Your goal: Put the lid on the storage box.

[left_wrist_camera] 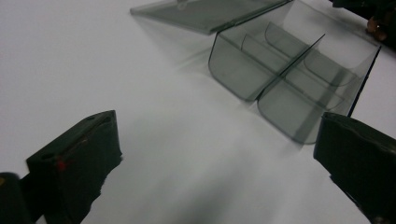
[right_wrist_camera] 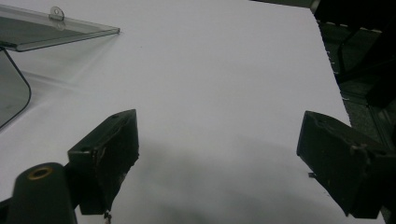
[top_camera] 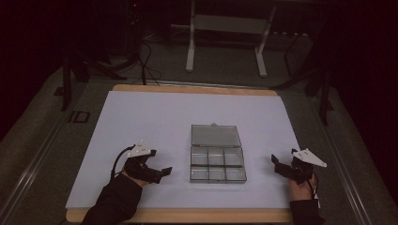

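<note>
Left gripper: your left gripper (top_camera: 162, 172) sits low over the white sheet (top_camera: 141, 117), its jaws spread wide with only bare sheet between them; in the left gripper view (left_wrist_camera: 215, 154) the two black jaws stand far apart at the bottom corners
Right gripper: your right gripper (top_camera: 277, 164) also hovers over the sheet with jaws spread, nothing pinched; the right gripper view (right_wrist_camera: 217, 154) shows bare sheet between the jaws
Organizer box: the clear plastic organizer box (top_camera: 217, 165) lies between your two grippers, near the tips of the left one and farther from the right one; ahead and to the right of the left jaws in the left gripper view (left_wrist_camera: 289, 79), and at the far left edge of the right gripper view (right_wrist_camera: 11, 93)
Lid: the box's lid (top_camera: 215, 135) is swung fully open and lies flat on the sheet beyond the compartments, away from both grippers; its small latch tab shows in the right gripper view (right_wrist_camera: 56, 13)
Compartments: six, in two rows of three, split by clear dividers; you see no contents in them
Your hands: each hand in a dark sleeve grips its tool from the near edge, left hand (top_camera: 129, 176), right hand (top_camera: 299, 186)
Table: wooden table (top_camera: 197, 89) edge shows around the sheet
</note>
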A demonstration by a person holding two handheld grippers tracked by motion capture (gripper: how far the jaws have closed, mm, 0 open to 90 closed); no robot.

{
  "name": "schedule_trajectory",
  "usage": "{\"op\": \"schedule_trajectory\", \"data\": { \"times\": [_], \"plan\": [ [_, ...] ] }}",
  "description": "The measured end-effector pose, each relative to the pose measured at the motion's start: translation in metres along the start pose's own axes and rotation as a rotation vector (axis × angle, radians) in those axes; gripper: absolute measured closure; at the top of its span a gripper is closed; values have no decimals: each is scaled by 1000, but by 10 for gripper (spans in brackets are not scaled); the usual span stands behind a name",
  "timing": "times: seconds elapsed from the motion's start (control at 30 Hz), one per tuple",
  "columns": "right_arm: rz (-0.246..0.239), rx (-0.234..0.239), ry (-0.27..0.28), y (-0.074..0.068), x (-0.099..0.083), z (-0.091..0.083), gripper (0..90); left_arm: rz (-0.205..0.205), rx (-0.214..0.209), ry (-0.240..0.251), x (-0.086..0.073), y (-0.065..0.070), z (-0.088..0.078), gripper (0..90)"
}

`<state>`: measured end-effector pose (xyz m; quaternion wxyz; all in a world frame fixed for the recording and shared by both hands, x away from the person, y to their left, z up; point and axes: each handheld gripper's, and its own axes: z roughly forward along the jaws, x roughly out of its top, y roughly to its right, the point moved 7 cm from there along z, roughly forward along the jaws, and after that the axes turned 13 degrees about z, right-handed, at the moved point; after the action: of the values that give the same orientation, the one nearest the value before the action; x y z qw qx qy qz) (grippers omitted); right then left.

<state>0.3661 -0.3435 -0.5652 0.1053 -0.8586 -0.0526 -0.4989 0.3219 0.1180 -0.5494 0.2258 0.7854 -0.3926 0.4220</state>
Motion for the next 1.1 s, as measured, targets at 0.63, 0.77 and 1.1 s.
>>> {"op": "schedule_trajectory", "data": {
  "times": [0.63, 0.77, 1.1],
  "plan": [
    [-2, 7, -1, -1, 0, 0, 129, -42, 6, 15, 39, -2, 17, 22],
    [-3, 9, 0, -1, 0, 0, 131, -35, 4, 10, 45, -2, 22, 22],
    [-3, 13, 1, -1, 0, -1, 133, -40, -2, -14, 60, -10, 45, 22]
  ]
}}
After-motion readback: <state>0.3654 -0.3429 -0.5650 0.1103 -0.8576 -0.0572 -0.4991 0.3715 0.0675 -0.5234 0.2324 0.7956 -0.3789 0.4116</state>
